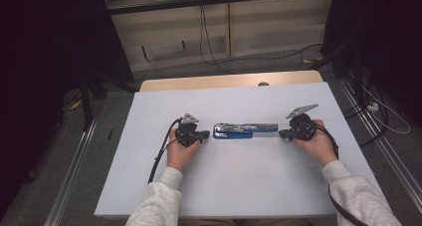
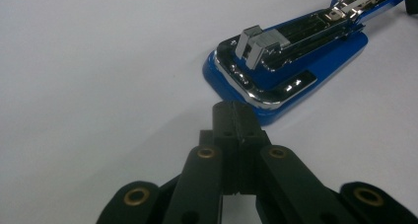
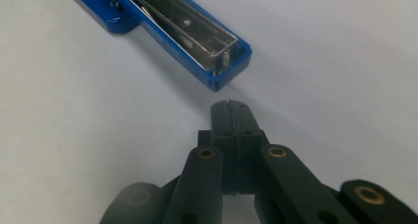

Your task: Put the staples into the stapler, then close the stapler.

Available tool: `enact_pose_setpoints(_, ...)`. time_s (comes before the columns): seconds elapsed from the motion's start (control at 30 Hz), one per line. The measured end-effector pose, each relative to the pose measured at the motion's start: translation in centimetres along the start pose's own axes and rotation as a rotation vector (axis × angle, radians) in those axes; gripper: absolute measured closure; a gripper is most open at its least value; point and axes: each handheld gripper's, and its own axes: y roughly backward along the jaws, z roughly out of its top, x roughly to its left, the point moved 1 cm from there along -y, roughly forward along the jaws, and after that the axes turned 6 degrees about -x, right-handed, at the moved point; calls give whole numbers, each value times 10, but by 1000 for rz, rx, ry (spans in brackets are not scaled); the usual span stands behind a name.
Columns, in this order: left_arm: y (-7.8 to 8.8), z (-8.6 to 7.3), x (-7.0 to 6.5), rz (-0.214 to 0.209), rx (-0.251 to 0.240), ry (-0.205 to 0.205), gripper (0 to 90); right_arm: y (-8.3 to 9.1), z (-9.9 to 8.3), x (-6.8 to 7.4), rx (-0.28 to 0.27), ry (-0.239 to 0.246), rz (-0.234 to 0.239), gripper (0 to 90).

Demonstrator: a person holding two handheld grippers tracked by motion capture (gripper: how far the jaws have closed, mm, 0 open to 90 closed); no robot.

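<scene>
- Left tongs point(image 2: 231, 116): jaws pressed together, holding nothing, tip just beside the stapler's point(image 1: 244, 130) wide blue base at centre frame of the left gripper view.
- Right tongs point(image 3: 230, 114): also closed and empty, pointing at the stapler's narrow open end in the upper middle of the right gripper view.
- The stapler lies flat and opened out at mid-frame on the bench point(image 1: 224, 186), between both tongs.
- It looks rigid, fairly heavy, and its chrome is slick; the blue plastic sides seem the safer grip.
</scene>
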Motion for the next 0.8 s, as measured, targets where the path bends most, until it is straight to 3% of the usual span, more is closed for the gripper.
enact_pose_setpoints(0.07, -3, 1, -2, 11, 21, -10, 900, -1, 1, 0, -7, -3, 4, 900)
enact_pose_setpoints(0.1, -5, 2, -3, 9, 9, 5, 900, -1, 1, 0, -7, -3, 4, 900)
enact_pose_setpoints(0.37, -10, 5, -3, -9, 14, -4, 900, -1, 2, -1, -23, -8, 16, 900)
enact_pose_setpoints(0.73, -14, 6, -3, 13, 19, -21, 900, -1, 3, -2, -30, -4, 18, 900)
enact_pose_setpoints(0.8, -14, 6, -2, 9, 16, -5, 900, -2, 4, -2, -34, -8, 20, 900)
